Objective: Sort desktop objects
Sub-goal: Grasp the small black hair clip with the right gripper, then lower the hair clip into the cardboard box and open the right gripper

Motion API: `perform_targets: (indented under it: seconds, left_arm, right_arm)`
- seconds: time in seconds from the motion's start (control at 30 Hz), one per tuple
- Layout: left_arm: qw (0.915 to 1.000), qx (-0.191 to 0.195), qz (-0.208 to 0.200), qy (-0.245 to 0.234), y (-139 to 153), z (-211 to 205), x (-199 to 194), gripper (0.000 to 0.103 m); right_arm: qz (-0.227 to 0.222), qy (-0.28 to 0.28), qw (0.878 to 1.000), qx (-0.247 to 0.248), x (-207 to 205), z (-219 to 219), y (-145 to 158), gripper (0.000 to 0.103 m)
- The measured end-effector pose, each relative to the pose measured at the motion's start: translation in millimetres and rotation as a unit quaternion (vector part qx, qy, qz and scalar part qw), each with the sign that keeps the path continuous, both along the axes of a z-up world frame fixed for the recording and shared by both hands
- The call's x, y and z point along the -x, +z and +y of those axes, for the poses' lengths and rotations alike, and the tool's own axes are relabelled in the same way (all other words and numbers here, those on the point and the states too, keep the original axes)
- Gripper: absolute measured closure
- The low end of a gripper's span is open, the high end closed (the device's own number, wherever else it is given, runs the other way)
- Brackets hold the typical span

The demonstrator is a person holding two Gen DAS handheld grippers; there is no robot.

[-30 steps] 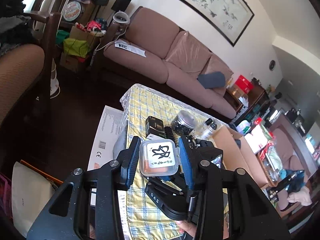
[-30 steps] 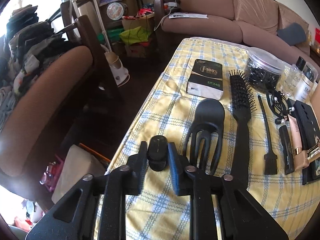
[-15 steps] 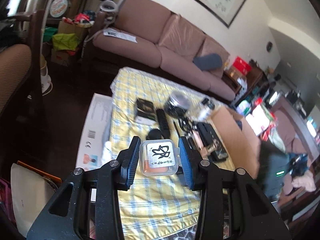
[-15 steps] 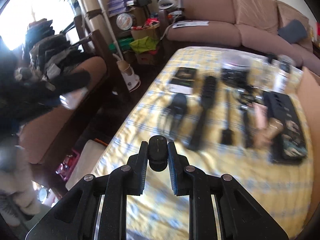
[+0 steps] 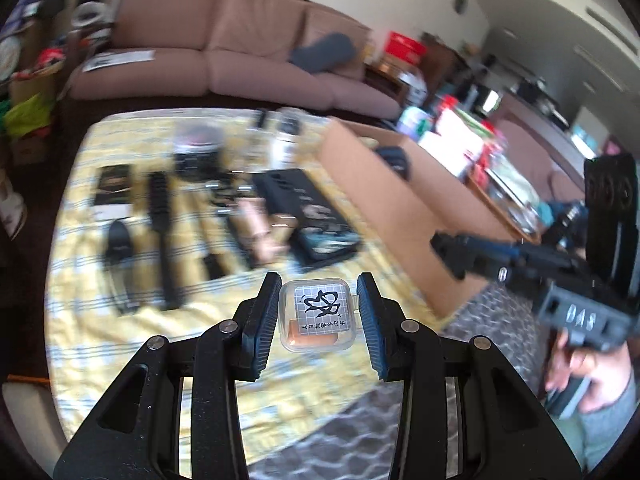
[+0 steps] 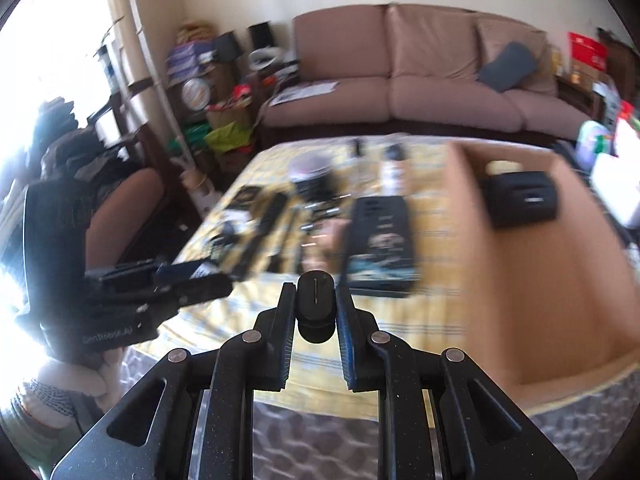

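While both views are motion-blurred, the left gripper point(image 5: 318, 314) is clamped on a small clear plastic case point(image 5: 318, 314) whose white label carries black brush characters, unreadable, held above the yellow checked tablecloth point(image 5: 120, 340). The right gripper point(image 6: 316, 316) is clamped on a small black cylinder point(image 6: 315, 304); "DAS" is embossed on its body. A cardboard box point(image 6: 540, 272) stands beside the cloth.

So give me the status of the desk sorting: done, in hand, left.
Done: one black case already lies in the cardboard box. In hand: the left gripper clamps a small clear plastic box, and the right gripper clamps a small black cylinder. Left: the hairbrush, hair clip, dark flat case and jar lie on the yellow checked cloth.
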State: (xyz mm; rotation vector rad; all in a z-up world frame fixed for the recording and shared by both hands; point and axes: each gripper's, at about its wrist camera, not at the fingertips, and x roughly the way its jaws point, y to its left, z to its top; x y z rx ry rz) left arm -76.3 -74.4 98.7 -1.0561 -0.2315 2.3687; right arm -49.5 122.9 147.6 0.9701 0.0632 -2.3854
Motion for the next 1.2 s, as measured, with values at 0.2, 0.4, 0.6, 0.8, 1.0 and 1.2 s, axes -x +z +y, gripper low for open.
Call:
perform_targets:
  seconds: [0.2, 0.4, 0.6, 0.8, 1.0, 1.2]
  left_arm:
    - [0.9989, 0.0, -0.001, -0.047, 28.1, 71.0, 13.2, 0.067]
    - [0.998, 0.016, 0.008, -0.06, 64.3, 138.7, 71.0, 0.067]
    - [0.9965, 0.064, -0.004, -0.053, 73.0, 200.1, 155.6, 0.067]
    - [0.9931, 0.102, -0.047, -0.034, 42.2, 241.6, 238.8, 0.067]
    - [0.9884, 0.141, -0.055, -0.007, 7.1, 261.0, 275.6, 0.067]
    - [0.9795, 0.193, -0.05, 0.031, -11.3, 267.4, 287.6, 0.067]
  right_arm:
    - [0.008, -0.034, 0.999, 0.002, 20.5, 77.2, 17.4, 0.084]
    - [-0.009, -0.031, 0.999, 0.029, 86.3, 120.5, 33.7, 0.084]
    - [-0.053, -0.025, 0.997, 0.06, 157.7, 148.7, 28.0, 0.084]
    - [-0.077, -0.025, 0.994, 0.067, 197.0, 163.3, 5.0, 0.084]
    - [-0.095, -0.02, 0.993, 0.069, 224.8, 165.5, -13.8, 0.084]
    - [-0.104, -0.014, 0.993, 0.059, 238.5, 161.4, -23.6, 0.084]
